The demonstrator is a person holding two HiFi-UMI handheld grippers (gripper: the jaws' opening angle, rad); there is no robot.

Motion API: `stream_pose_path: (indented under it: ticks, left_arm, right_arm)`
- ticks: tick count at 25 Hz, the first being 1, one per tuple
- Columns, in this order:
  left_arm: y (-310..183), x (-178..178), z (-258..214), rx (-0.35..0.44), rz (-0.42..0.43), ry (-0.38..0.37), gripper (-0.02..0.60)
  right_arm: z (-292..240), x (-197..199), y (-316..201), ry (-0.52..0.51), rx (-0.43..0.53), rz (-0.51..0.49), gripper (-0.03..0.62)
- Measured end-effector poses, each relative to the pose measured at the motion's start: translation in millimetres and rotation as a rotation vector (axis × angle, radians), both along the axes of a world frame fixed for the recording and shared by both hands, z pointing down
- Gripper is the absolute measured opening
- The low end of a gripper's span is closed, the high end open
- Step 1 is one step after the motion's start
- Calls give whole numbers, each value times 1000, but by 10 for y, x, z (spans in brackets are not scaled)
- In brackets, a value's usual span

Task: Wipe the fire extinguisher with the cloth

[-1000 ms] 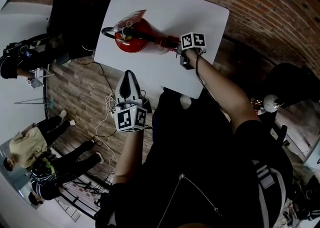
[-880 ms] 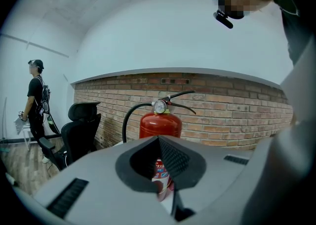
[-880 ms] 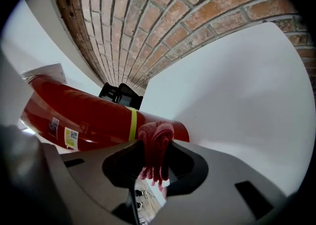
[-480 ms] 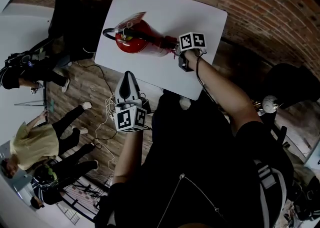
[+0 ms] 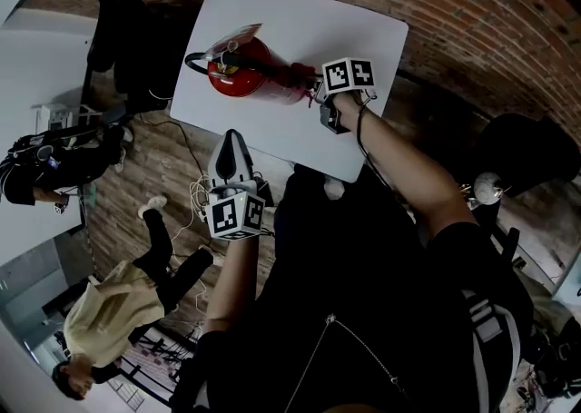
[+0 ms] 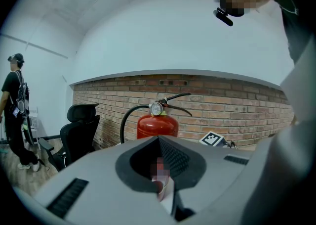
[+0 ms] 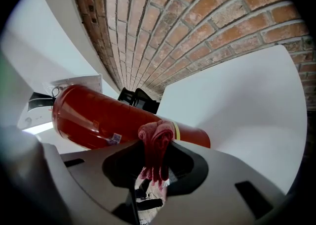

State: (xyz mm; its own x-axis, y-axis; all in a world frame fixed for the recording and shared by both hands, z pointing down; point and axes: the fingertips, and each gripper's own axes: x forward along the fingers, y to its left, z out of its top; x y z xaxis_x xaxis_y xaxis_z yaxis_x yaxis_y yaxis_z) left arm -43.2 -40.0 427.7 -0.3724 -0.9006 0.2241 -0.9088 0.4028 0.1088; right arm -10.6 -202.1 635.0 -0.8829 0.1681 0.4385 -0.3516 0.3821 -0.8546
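The right gripper point(image 7: 158, 152) has its fingers clamped on the cloth point(image 7: 155, 135), whose bunched end presses the extinguisher point(image 7: 94, 115) just beyond their tips, ready for wiping. The left gripper point(image 6: 159, 140), fingers together and empty, hangs well short of it.

White table point(image 5: 300, 21); black office chair point(image 6: 81, 125); brickwork point(image 6: 237, 105); bystander point(image 5: 109, 311).

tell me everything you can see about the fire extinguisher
The fire extinguisher is a glossy red metal-looking cylinder standing upright on the white table. On top sit a round pressure gauge, black levers and a black hose looping down its side; a paper tag hangs there. A yellow band rings its base. The right claw presses a red cloth against its lower body.
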Motion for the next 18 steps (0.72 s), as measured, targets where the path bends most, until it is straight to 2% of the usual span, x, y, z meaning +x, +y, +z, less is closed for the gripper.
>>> stream_pose_path:
  ticks: [18]
  left_arm:
    - [12, 57, -24, 17, 4, 0, 11]
  right_arm:
    - [-902, 40, 45, -143, 27, 4, 114]
